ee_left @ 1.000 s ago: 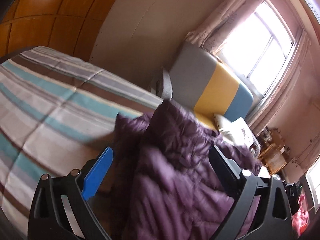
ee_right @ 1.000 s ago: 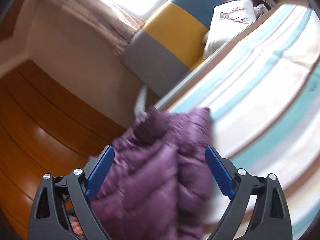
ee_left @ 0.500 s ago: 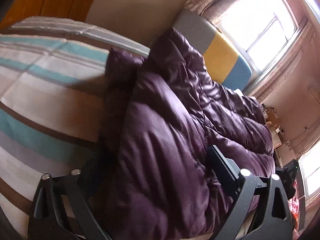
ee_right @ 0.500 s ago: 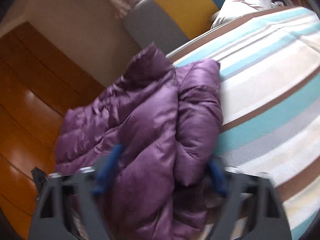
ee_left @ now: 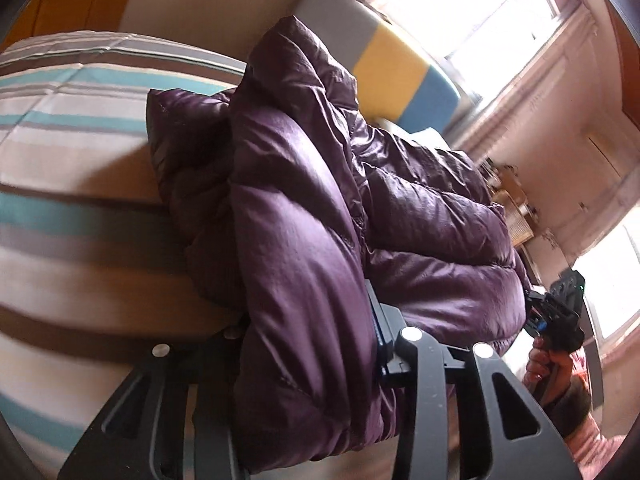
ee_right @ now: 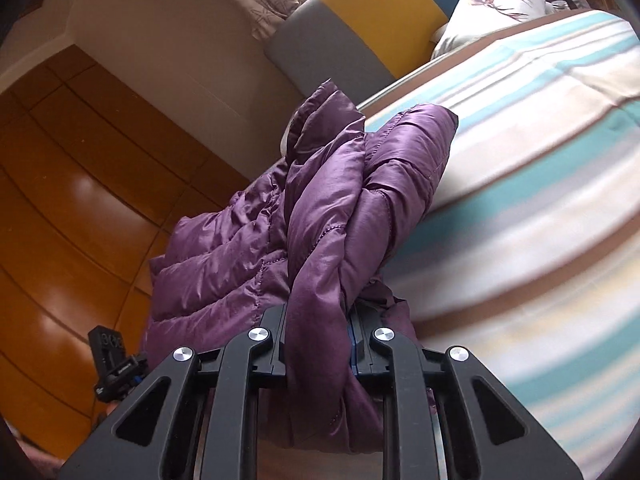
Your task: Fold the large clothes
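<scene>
The purple down jacket (ee_left: 304,208) lies bunched on the striped bed (ee_left: 68,148), and a thick fold of its near edge is pinched between the fingers of each gripper. The left gripper (ee_left: 308,332) and the right gripper (ee_right: 316,332) have just been closing and are now clamped on padding. The grasping step appears complete; next, both held edges would probably be lifted and carried across together, evenly.

down jacket (ee_left: 304,216): glossy dark purple, quilted
bedspread (ee_right: 540,184): stripes of cream, teal, grey and brown
headboard (ee_right: 360,24): blocks of grey, yellow, blue
pillow (ee_right: 492,12): white with a deer print
wardrobe (ee_right: 72,184): orange-brown wood
gripper frames (ee_right: 316,360): black, blue pads
curtains (ee_left: 520,92): pale pink
</scene>
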The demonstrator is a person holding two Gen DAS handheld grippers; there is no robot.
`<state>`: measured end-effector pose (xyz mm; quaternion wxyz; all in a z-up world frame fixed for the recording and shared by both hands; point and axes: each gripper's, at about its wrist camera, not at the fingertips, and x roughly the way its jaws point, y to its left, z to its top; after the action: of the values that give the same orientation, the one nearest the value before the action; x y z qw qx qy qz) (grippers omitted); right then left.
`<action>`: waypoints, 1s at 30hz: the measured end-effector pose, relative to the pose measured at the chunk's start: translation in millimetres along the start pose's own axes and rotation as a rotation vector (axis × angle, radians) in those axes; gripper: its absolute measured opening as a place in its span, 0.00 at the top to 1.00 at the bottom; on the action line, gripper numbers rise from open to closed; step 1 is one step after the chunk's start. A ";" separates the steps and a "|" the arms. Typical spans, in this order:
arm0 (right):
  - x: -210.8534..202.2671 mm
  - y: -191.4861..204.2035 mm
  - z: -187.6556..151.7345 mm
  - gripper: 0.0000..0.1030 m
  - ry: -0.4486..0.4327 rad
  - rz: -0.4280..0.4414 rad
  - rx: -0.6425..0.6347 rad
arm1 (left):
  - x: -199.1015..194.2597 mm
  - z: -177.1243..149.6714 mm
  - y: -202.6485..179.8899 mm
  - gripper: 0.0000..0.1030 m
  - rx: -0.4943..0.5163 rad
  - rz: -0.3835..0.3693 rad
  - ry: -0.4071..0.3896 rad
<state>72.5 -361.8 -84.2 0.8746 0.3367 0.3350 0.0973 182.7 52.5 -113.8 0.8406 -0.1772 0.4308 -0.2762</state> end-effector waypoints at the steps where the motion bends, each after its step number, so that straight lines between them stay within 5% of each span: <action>1: -9.0 -2.1 -5.2 0.82 0.005 0.001 -0.001 | -3.3 -6.6 -3.6 0.65 0.012 -0.008 0.007; 14: -10.5 -10.6 -14.8 0.80 -0.032 -0.005 0.030 | -14.3 -25.1 -11.4 0.50 0.049 0.026 -0.014; 23: -18.8 -6.1 -11.7 0.51 -0.047 -0.099 0.004 | -26.4 -29.4 -23.3 0.36 0.066 0.078 -0.050; 30: -50.4 1.9 1.2 0.49 -0.166 -0.194 -0.026 | -60.4 -16.2 -25.0 0.29 0.055 0.194 -0.177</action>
<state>35.2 -380.9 -56.0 0.9090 0.2983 0.2910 -0.0116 132.8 69.2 -71.8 0.9027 -0.1352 0.3623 -0.1887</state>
